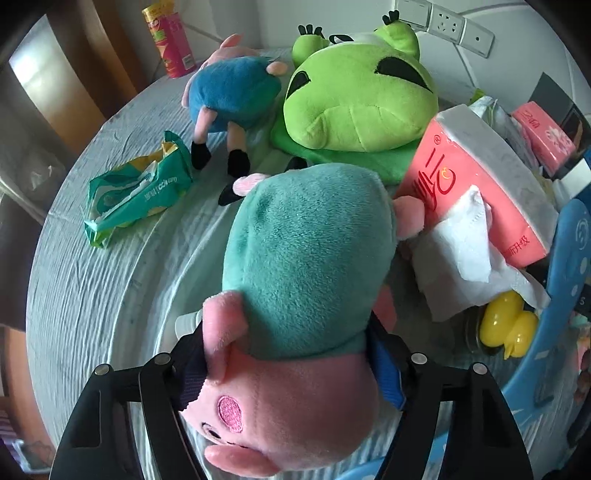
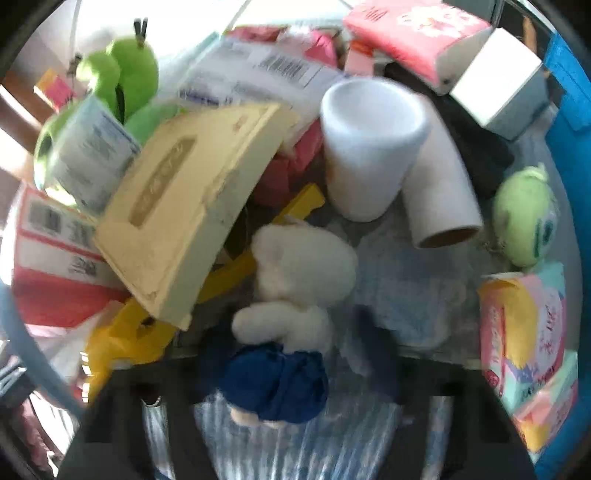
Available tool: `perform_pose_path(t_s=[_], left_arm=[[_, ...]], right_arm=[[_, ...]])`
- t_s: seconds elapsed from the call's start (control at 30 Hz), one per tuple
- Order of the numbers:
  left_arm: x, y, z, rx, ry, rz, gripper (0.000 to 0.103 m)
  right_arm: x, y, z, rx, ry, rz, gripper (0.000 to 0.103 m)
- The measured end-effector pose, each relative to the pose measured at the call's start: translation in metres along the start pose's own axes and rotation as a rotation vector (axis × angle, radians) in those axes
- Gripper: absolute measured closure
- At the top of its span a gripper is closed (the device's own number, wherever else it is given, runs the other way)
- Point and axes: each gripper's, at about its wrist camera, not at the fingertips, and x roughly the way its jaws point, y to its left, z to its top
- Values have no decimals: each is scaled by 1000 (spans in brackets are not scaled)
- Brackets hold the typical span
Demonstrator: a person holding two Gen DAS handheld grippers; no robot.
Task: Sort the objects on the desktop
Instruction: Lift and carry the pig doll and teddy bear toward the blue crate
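Plush pig (image 1: 295, 295) in a teal shirt hung clamped by its pink head in my left gripper (image 1: 291, 373) above the pale cloth (image 1: 92, 295), while my right gripper (image 2: 280, 373) pinched a white plush doll (image 2: 291, 295) with blue trousers over the cluttered blue basket (image 2: 569, 92).

A lived-in home room, likely a bedroom: a wrinkled pale cloth (image 1: 92, 295) covers the surface, plush toys like the green frog (image 1: 354, 99) lie at twelve o'clock, wall sockets (image 1: 447, 22) sit at one o'clock, a wooden door (image 1: 55, 85) at ten o'clock.
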Motion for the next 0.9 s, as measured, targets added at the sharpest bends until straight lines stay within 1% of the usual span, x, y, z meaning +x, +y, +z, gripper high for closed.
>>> perform_pose_path(t_s=[0.07,0.2,0.23,0.3,0.37,0.43,0.5,0.53,0.57,0.67,0.73,0.9], left_arm=[[1,-1,0,-1,-7,4,30],[11,-1,3,-10,11,5,27],[13,-3,3,-6,17,13,25],[19,-5,5,-2,26,28,25],[20,-6,4,-8,22,34,26],[18,-6,4,-16,15,31,31],[12,-3,0,-28,9,12,32],[8,-2,-1,-35,6,1,32],[4,0,-3,-41,4,-8,33],[-10,5,-9,-59,-3,-34,33],[-21,7,-14,-55,-20,-56,33],[-46,4,-25,-46,-69,-77,33]], right_arm=[[-1,2,0,-10,-4,-8,65],[-10,0,-3,-2,-15,-5,66],[-12,-1,-3,-3,-15,-3,66],[-16,-2,-5,-4,-15,0,66],[-17,-3,-6,-8,-17,-6,66],[-16,-1,-6,-18,-14,-11,66],[-13,0,-6,-34,-6,-19,69],[-11,2,-7,-51,-9,-35,74],[-12,3,-7,-63,-16,-47,75],[-28,2,-10,-50,-33,-26,75],[-42,0,-13,-44,-49,-5,75],[-65,-12,-27,-39,-73,15,75]])
